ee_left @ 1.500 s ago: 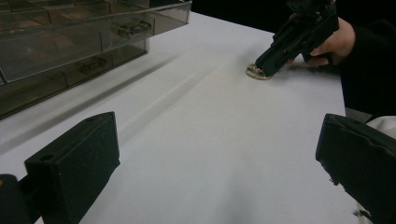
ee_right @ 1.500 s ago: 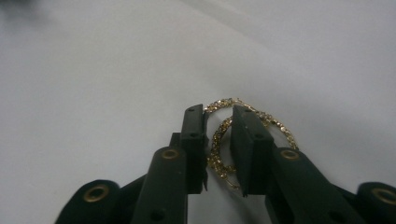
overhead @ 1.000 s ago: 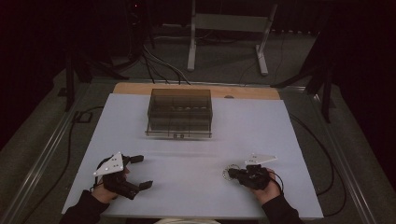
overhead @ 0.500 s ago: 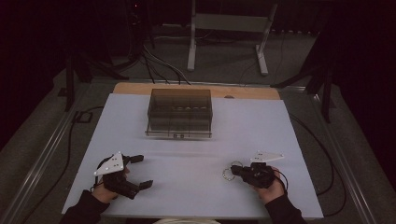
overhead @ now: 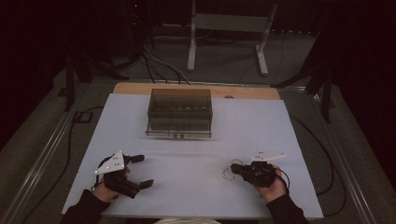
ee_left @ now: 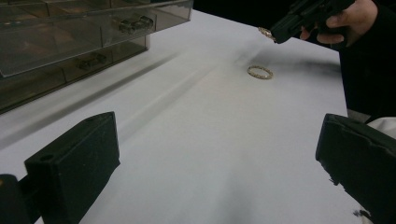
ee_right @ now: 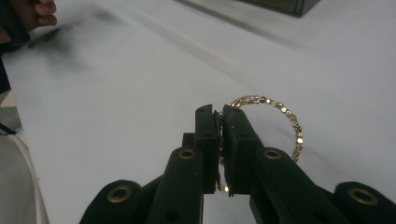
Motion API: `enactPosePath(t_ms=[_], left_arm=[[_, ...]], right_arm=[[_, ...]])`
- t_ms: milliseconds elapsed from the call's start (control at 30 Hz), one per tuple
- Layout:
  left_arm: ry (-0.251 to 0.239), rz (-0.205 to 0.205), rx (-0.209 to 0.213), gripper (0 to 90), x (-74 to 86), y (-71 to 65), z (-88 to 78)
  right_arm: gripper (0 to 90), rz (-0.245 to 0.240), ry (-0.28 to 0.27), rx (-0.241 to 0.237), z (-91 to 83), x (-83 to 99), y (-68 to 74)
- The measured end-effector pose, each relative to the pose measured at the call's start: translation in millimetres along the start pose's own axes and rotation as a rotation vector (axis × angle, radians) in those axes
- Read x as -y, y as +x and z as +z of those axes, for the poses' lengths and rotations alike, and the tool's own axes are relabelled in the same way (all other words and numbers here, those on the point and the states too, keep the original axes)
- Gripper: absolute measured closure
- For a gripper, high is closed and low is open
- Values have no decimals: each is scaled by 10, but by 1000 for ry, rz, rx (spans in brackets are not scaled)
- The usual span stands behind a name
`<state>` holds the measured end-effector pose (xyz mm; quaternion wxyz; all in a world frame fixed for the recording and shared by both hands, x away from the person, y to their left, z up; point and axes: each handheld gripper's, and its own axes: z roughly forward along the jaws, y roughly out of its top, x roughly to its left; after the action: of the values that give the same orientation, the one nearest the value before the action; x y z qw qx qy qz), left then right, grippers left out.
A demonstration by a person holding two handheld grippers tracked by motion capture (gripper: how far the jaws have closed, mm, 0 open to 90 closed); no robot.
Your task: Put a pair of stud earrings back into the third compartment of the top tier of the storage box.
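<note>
Gold beaded bracelet [ee_right: 280, 121]: we see it pinched at its rim between the closed jaws of the right gripper [ee_right: 220, 122], its loop standing out to that gripper's right. A second bracelet [ee_left: 260, 72] lies flat on the white table [overhead: 187, 186] just ahead of it. We note the left gripper [overhead: 140, 170] spread wide, gripping nothing. A clear compartment box [overhead: 180, 112] sits well beyond both.
</note>
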<state>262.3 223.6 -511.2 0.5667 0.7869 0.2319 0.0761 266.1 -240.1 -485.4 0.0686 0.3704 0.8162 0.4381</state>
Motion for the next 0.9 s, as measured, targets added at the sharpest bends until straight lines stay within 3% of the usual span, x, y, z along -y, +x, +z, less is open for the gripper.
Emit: enactPosePath(t_ms=[333, 900], left_arm=[[-2, 1, 4, 5, -3, -3, 1], [0, 8, 3, 5, -9, -7, -4]], right_arm=[[858, -54, -7, -5, 18, -177, 48], [859, -103, -34, -34, 84, -478, 109]])
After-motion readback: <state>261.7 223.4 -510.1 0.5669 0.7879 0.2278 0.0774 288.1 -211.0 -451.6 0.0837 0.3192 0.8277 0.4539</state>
